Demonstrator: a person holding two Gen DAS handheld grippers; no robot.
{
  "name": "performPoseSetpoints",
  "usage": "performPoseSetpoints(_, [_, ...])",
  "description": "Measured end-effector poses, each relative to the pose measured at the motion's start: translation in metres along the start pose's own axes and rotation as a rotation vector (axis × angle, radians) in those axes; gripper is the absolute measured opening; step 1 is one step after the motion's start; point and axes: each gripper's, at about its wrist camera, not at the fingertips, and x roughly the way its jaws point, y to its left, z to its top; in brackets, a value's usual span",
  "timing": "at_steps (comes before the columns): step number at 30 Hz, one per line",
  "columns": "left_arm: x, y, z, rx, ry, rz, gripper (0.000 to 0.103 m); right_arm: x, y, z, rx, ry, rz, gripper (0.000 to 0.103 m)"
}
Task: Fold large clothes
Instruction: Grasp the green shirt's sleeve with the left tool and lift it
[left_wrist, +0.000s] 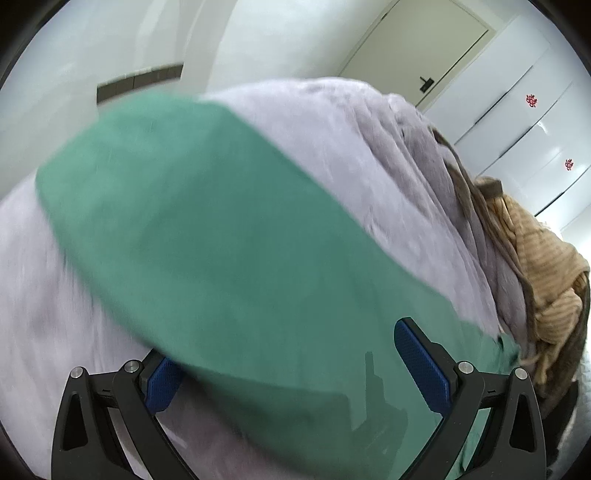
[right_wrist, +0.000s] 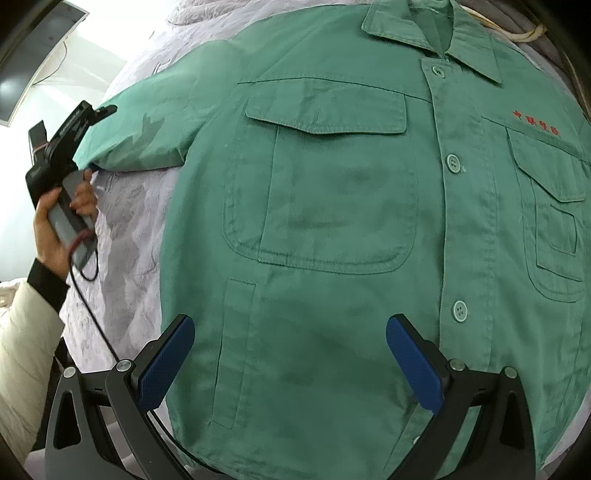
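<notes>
A green work shirt lies face up and buttoned on a pale lilac quilt, collar at the top. My right gripper is open, hovering over the shirt's lower front. My left gripper is open with the shirt's sleeve lying between and over its fingers. It also shows in the right wrist view at the end of the left sleeve, held in a hand.
A tan striped garment and a brown cloth are piled at the quilt's far right edge. White cabinet doors and a door stand behind. A black cable trails from the left gripper.
</notes>
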Motion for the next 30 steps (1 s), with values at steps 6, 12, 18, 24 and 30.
performPoseSetpoints(6, [0.001, 0.012, 0.016, 0.003, -0.008, 0.028, 0.021, 0.001, 0.000, 0.000, 0.023, -0.018, -0.028, 0.103])
performPoseSetpoints(12, [-0.023, -0.008, 0.023, 0.079, -0.044, -0.161, 0.010, -0.011, -0.018, -0.006, 0.059, -0.038, -0.024, 0.103])
performPoseSetpoints(18, [-0.059, -0.098, 0.014, 0.261, -0.064, -0.405, 0.010, -0.032, -0.045, -0.015, 0.107, -0.086, -0.010, 0.103])
performPoseSetpoints(24, [-0.071, -0.229, -0.046, 0.506, 0.013, -0.587, 0.010, -0.061, -0.090, -0.018, 0.187, -0.174, -0.012, 0.103])
performPoseSetpoints(30, [-0.029, -0.334, -0.166, 0.728, 0.160, -0.521, 0.010, -0.071, -0.161, -0.029, 0.318, -0.202, -0.034, 0.103])
